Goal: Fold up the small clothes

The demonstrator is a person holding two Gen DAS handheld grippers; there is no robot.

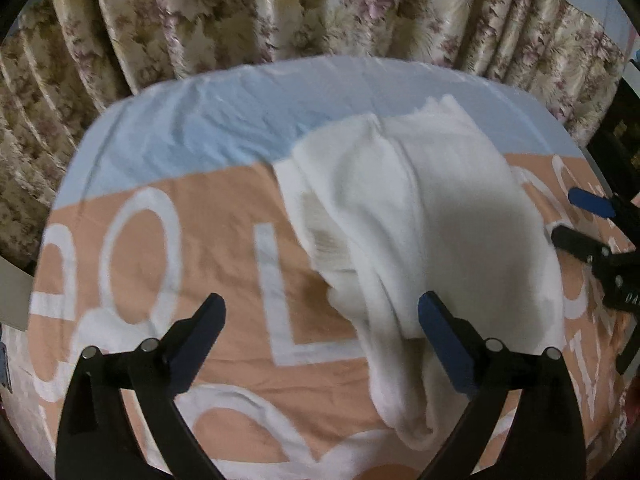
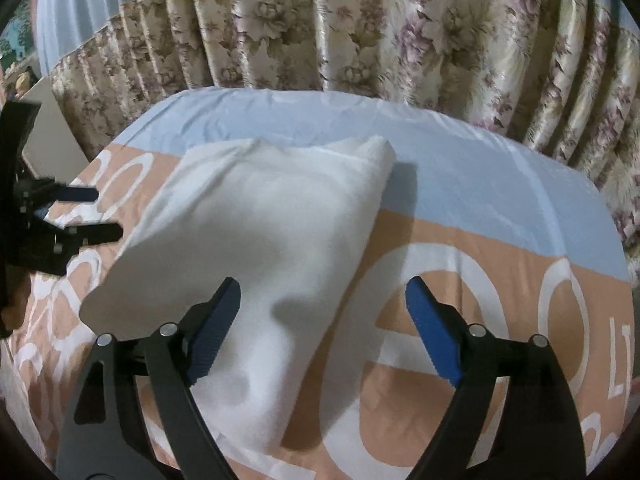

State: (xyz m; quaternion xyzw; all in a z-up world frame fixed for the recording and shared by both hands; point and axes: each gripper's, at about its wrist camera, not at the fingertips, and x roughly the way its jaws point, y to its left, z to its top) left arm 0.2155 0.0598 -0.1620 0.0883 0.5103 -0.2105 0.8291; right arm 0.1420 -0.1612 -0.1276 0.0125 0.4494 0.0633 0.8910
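A small white garment point(image 1: 420, 220) lies loosely folded and rumpled on the bed sheet point(image 1: 200, 240). My left gripper point(image 1: 320, 316) is open and empty, its right finger at the garment's near left edge. In the right wrist view the garment point(image 2: 280, 232) lies left of centre. My right gripper point(image 2: 320, 304) is open and empty, its left finger over the garment's near part. The right gripper also shows at the right edge of the left wrist view point(image 1: 580, 220), open beside the garment. The left gripper shows at the left edge of the right wrist view point(image 2: 104, 212), open.
The sheet is peach with large white letters and a light blue band point(image 2: 480, 168) along the far side. A floral curtain point(image 2: 360, 28) hangs right behind the bed's far edge. A pale board point(image 2: 52, 136) stands at the far left.
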